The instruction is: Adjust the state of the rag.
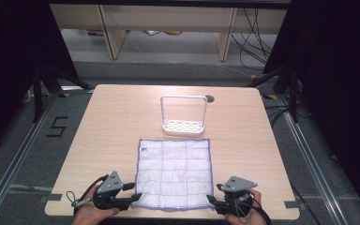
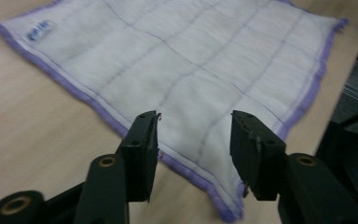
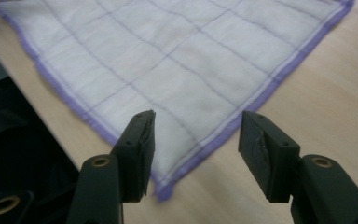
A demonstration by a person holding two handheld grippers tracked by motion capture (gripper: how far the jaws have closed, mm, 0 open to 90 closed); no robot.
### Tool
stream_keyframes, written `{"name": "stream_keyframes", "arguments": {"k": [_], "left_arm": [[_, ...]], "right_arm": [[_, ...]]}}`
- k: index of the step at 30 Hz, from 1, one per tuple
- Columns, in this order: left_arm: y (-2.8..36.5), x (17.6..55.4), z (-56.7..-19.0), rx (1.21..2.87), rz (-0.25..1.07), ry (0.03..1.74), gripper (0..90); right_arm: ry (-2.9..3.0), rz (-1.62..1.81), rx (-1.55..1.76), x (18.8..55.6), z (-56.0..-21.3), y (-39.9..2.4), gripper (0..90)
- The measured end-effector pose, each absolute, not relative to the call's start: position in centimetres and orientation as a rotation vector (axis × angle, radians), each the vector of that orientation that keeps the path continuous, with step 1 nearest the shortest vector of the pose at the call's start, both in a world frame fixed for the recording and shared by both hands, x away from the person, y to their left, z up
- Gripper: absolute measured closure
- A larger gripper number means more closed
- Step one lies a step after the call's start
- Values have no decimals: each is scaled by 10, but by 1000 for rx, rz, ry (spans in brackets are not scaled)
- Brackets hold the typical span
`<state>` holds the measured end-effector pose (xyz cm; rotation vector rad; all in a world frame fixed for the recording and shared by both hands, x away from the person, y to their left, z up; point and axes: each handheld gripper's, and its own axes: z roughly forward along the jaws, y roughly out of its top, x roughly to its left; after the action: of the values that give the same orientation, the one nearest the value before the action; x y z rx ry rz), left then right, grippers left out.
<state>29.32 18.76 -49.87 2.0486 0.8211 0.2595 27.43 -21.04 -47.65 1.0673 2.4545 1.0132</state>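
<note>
A white cloth (image 1: 174,172) with a purple hem and thin purple grid lines lies spread flat on the wooden table (image 1: 112,122), near its front edge. My left gripper (image 1: 133,191) sits at the cloth's near left corner. In the left gripper view its jaws (image 2: 196,126) stand apart over that corner of the cloth (image 2: 191,60), pressing nothing. My right gripper (image 1: 214,193) is at the near right corner. Its jaws (image 3: 196,123) are also open, with the cloth's corner (image 3: 168,60) lying below and between them. A hand holds each gripper from the table's front edge.
A white rack (image 1: 183,125) with a tall hoop handle and a perforated base stands just beyond the cloth's far edge. A small round cable hole (image 1: 209,98) lies behind it. Bare tabletop runs along both sides of the cloth.
</note>
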Motion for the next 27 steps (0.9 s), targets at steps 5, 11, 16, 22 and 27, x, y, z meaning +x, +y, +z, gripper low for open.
{"name": "stream_keyframes", "arguments": {"k": [5,11,16,22,27], "left_arm": [[195,320,-494,2026,302,891,436],[201,349,-489,1991,320,944,425],[206,363,-488,1967,339,988,416],[206,377,-495,1935,341,1034,407],[203,385,-496,1929,337,1054,391]], "right_arm": [[2417,991,1107,301,-471,-209,418],[2369,993,1129,337,-470,-212,400],[2356,987,1198,355,-475,-216,386],[2353,980,1209,376,-475,-210,373],[2356,967,1192,393,-472,-203,366]]}}
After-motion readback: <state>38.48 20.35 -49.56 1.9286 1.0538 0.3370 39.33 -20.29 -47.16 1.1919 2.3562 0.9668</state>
